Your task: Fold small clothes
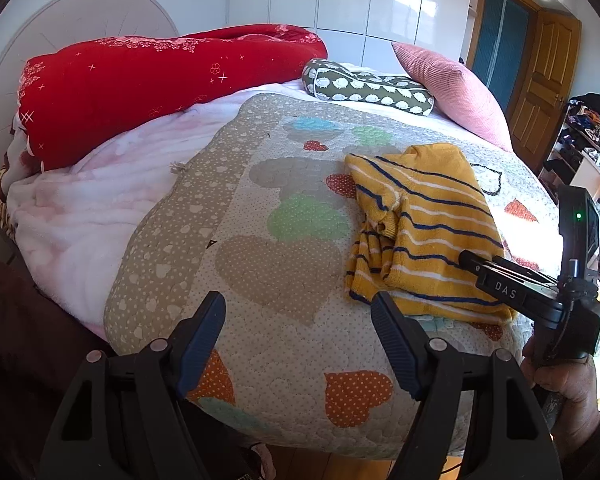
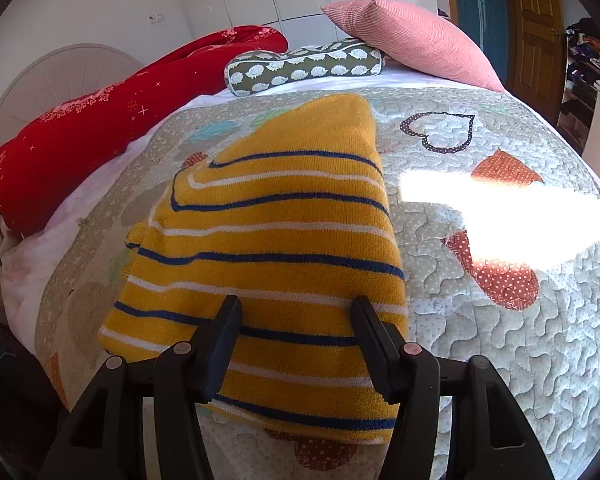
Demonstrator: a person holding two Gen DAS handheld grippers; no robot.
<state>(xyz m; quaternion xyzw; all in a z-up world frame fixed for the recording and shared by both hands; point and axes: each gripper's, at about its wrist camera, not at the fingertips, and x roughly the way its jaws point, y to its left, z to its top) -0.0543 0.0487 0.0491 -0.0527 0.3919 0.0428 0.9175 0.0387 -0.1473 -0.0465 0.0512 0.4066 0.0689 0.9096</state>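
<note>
The left gripper point(image 1: 298, 344) has its jaws wide apart and holds nothing. Between the jaws only the quilt point(image 1: 276, 264) shows. The sweater point(image 1: 424, 228), yellow with blue and white stripes, lies on the quilt ahead of the right jaw and partly to its right. It is folded roughly; the left part is bunched, and I cannot tell which piece is a sleeve.

The right gripper point(image 2: 296, 344) also has its jaws apart. They are over the near part of the sweater point(image 2: 276, 232), and the cloth fills the gap between them. From this view it is hard to say if the tips touch the cloth or only hang above it. In the left view the right gripper point(image 1: 466, 258) comes in from the right, its tip at the sweater's near right part, and the hand point(image 1: 560, 380) that holds it is cut off by the edge.

A bright sun patch right of the right jaws washes out part of the quilt point(image 2: 500, 320). Far ahead lie a red blanket point(image 1: 140, 92), a green bolster point(image 1: 364, 88) and a pink pillow point(image 1: 452, 88). The bed's front edge is hidden under both grippers.
</note>
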